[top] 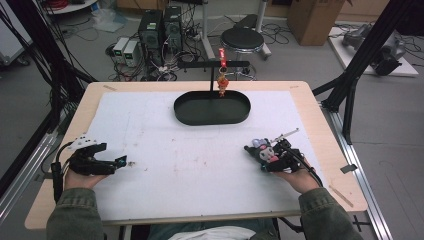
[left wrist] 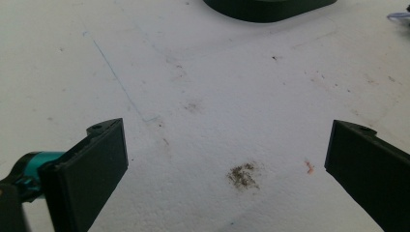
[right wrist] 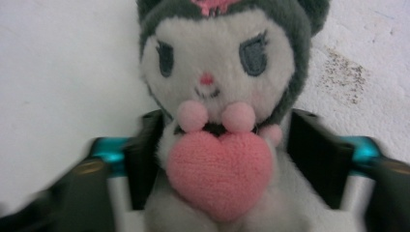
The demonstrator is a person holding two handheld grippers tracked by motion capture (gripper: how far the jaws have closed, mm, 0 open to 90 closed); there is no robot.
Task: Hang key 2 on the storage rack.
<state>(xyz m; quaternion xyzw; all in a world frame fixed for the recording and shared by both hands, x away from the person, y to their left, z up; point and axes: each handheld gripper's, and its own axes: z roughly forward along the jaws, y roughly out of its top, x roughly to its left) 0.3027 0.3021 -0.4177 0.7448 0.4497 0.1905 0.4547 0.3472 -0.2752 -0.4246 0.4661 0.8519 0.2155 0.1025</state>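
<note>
Plush toy held at the worktop (top: 310, 107)

Right gripper (top: 260, 150) jaws clamp a plush toy (right wrist: 220, 111); left gripper (top: 122, 161) jaws stand wide apart over the white mat (top: 190, 165).

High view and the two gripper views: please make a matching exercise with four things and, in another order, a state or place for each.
Things:
1. plush toy
2. left hand-held gripper
3. black oval tray
4. small red charm

States or places:
a. jaws wide apart, nothing between them
b. hangs from the black stand behind the tray
c. clamped between two jaws
d. lies at the far middle of the white mat

Pairs: 1-c, 2-a, 3-d, 4-b. The right hand-held gripper holds the toy.
</note>
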